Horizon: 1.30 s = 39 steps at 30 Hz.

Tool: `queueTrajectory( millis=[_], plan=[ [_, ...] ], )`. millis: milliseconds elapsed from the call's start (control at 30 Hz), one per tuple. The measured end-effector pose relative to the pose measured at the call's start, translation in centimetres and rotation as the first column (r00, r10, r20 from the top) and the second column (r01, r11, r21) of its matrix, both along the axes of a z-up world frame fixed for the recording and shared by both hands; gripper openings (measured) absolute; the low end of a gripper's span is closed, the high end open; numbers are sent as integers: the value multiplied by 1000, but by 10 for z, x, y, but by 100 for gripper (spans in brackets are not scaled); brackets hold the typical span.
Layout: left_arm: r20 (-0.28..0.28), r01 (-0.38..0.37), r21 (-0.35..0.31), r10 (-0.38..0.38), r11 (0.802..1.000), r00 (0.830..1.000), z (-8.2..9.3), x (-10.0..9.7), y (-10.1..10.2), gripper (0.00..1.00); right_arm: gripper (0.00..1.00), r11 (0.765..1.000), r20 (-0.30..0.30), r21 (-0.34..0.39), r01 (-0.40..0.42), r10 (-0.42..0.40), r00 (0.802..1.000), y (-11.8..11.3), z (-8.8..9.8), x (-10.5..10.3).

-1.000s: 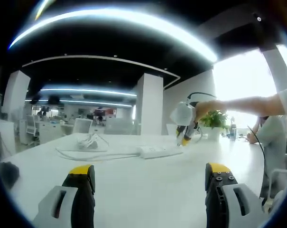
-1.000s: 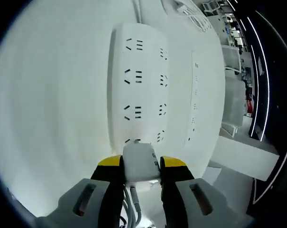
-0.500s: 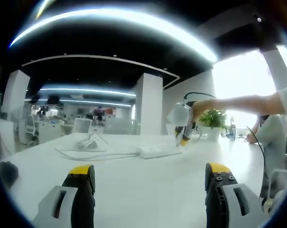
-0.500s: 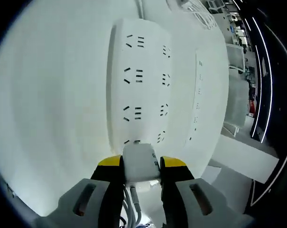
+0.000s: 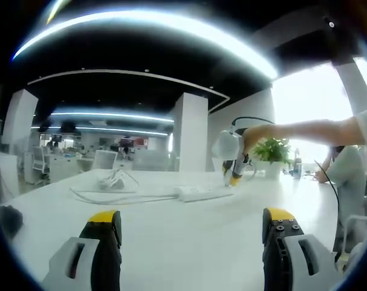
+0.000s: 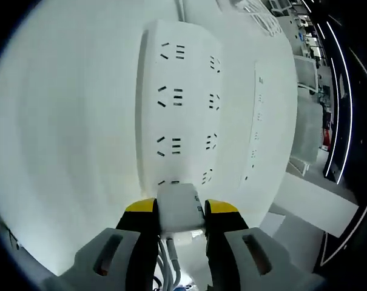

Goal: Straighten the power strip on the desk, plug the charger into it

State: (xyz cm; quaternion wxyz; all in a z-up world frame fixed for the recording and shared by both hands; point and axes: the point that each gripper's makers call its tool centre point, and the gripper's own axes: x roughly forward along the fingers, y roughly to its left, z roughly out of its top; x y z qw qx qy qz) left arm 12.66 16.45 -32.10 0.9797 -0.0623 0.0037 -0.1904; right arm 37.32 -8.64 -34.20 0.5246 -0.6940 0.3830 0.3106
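Smooth white plastic on power strip (image 6: 182,112) and charger (image 6: 180,207); matt white desk top (image 6: 68,139); yellow-tipped grey plastic on right gripper (image 6: 180,213).

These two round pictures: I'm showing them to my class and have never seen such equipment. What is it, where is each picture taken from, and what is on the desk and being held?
A person holds a two-jaw gripper in each hand, each carrying a fisheye camera. The left gripper view looks across a white desk; the left gripper is open and holds nothing. Farther off lie a white power strip and loose cables, with the right gripper above the strip. The right gripper view looks down on the strip's sockets; its jaws are shut on a white charger just over the strip.
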Motion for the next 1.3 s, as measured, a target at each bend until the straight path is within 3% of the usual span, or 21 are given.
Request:
queueTrajectory(
  millis=[233, 600, 633, 667, 700, 767, 967, 1300],
  plan=[
    [-6, 2, 2, -2, 1000, 1000, -2, 1, -3, 99, 27, 999, -39, 27, 21, -20, 999, -1, -1, 0],
    [-5, 23, 3, -23, 1000, 1000, -1, 7, -21, 99, 27, 997, -41, 71, 2, 1, 999, 6, -2, -2],
    [-5, 26, 3, -26, 1000, 1000, -1, 7, -23, 99, 27, 994, -48, 110, 1, 5, 999, 13, -4, -3],
    [-7, 27, 2, -27, 1000, 1000, -2, 7, -24, 99, 27, 993, -114, 120, 2, 12, 993, 17, -15, -11],
    [-11, 28, 3, -28, 1000, 1000, -3, 7, -24, 99, 27, 994, -48, 107, 13, -8, 999, 15, -7, -3],
    [-16, 27, 7, -26, 1000, 1000, -4, 6, -23, 99, 27, 996, -69, 86, 9, -3, 998, 13, -8, -4],
    [-20, 7, 7, -7, 1000, 1000, -5, 6, -14, 99, 27, 983, -114, 179, 44, -24, 993, 12, -9, -3],
    [-23, 9, 4, -9, 1000, 1000, -9, 7, -18, 99, 27, 985, -139, 163, 57, -34, 990, 15, -12, 6]
  ],
)
